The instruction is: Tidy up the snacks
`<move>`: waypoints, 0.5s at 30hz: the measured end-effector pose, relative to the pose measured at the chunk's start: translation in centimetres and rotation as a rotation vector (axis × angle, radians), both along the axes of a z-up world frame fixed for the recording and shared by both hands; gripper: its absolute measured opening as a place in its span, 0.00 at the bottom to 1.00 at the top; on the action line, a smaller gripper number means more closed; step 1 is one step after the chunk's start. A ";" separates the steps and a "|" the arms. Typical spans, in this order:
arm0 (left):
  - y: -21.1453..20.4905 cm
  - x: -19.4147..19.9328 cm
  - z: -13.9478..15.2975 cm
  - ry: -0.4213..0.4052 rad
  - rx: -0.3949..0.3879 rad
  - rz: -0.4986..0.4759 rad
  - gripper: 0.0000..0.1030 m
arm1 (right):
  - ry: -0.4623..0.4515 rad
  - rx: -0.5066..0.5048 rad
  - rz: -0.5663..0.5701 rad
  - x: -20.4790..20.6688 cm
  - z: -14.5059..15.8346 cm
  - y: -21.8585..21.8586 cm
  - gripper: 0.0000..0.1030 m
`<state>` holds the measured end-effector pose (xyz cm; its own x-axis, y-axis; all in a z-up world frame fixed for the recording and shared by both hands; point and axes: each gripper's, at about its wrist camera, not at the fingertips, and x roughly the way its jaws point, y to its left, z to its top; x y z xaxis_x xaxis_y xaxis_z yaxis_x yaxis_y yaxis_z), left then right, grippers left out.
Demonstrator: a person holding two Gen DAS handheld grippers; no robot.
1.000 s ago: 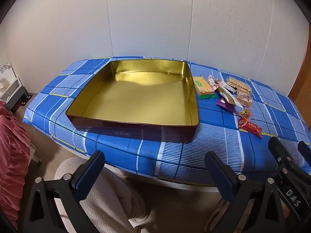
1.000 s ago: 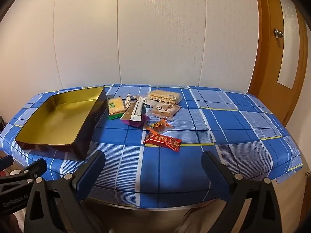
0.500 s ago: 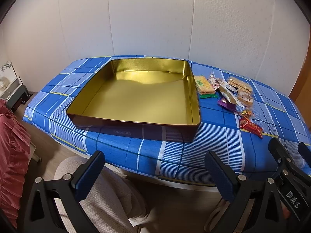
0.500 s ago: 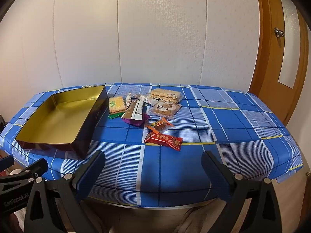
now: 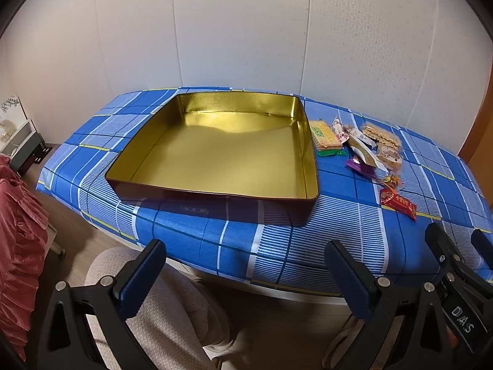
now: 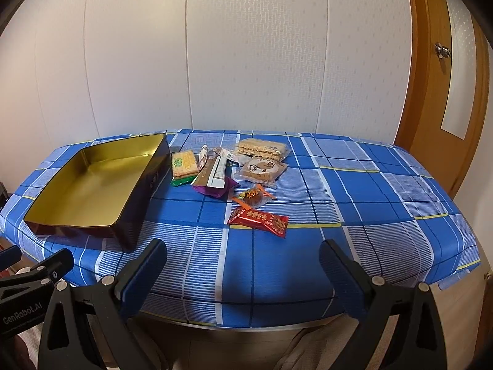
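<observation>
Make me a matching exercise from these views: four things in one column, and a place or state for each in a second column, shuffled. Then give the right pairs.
Things:
1. gold tin
2. red snack packet
3. wafer pack
4. right gripper

Places or states:
A. farthest of the snacks, nearest the wall
B. open, holding nothing, short of the table's near edge
C. empty, at the left of the blue checked tablecloth
D. nearest of the snacks to the table's front edge

Pairs: 1-C, 2-D, 3-A, 4-B
</observation>
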<state>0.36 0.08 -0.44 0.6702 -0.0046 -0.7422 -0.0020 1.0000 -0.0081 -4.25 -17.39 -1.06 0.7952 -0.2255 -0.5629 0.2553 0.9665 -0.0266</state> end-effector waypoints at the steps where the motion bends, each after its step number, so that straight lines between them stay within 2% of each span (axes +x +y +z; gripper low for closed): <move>1: 0.0 0.0 0.0 0.000 0.001 0.000 1.00 | 0.000 0.000 0.000 0.0 0.0 -0.1 0.98; 15: 0.0 0.3 -0.1 0.009 0.004 0.003 1.00 | -0.005 0.000 -0.006 0.2 0.2 -0.2 0.98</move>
